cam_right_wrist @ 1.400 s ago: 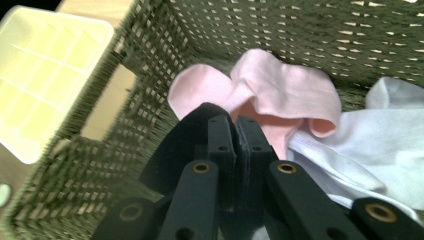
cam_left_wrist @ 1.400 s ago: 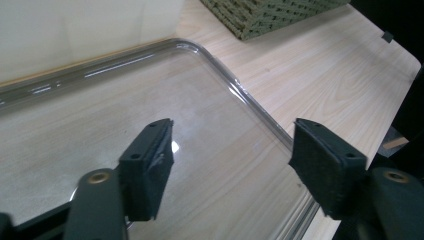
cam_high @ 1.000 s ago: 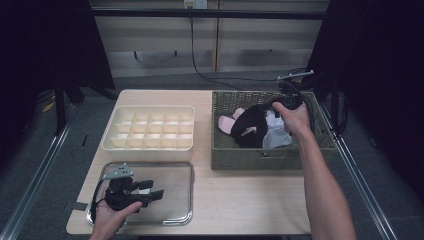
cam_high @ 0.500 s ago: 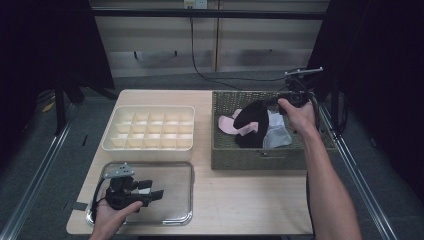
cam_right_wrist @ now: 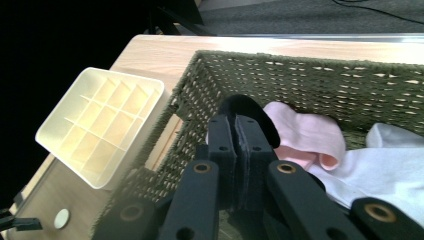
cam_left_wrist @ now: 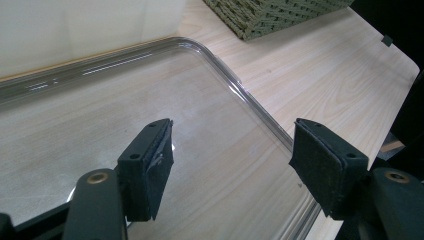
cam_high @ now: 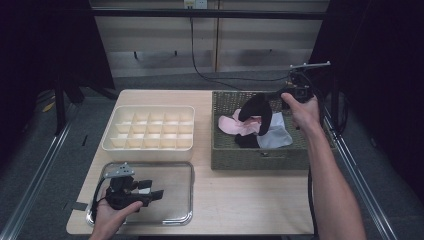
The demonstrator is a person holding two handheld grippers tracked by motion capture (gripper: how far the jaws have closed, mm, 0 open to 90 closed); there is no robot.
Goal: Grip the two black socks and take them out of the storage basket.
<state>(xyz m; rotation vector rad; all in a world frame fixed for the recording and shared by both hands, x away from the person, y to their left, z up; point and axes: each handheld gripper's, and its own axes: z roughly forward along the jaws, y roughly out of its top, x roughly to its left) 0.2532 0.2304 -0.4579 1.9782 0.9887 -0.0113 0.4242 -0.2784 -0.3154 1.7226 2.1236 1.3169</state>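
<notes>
Right gripper (cam_high: 272, 95): jaws pressed together on a black sock (cam_high: 257, 112), which hangs in an arch from the pads above the woven basket (cam_high: 260, 159); the sock's lower end reaches down among the other clothes. In the right gripper view the black cloth (cam_right_wrist: 250, 112) curls out past the closed pads.

Left gripper (cam_high: 152, 190): jaws spread wide, having just opened a little further, nothing between them; held low over the clear tray (cam_high: 185, 217) at the table's near left corner.

Basket, right half of the table (cam_high: 240, 210): also holds a pink sock (cam_high: 231, 125) and a white cloth (cam_high: 277, 135).

Cream divided box (cam_high: 150, 145): left of the basket, just behind the tray.
</notes>
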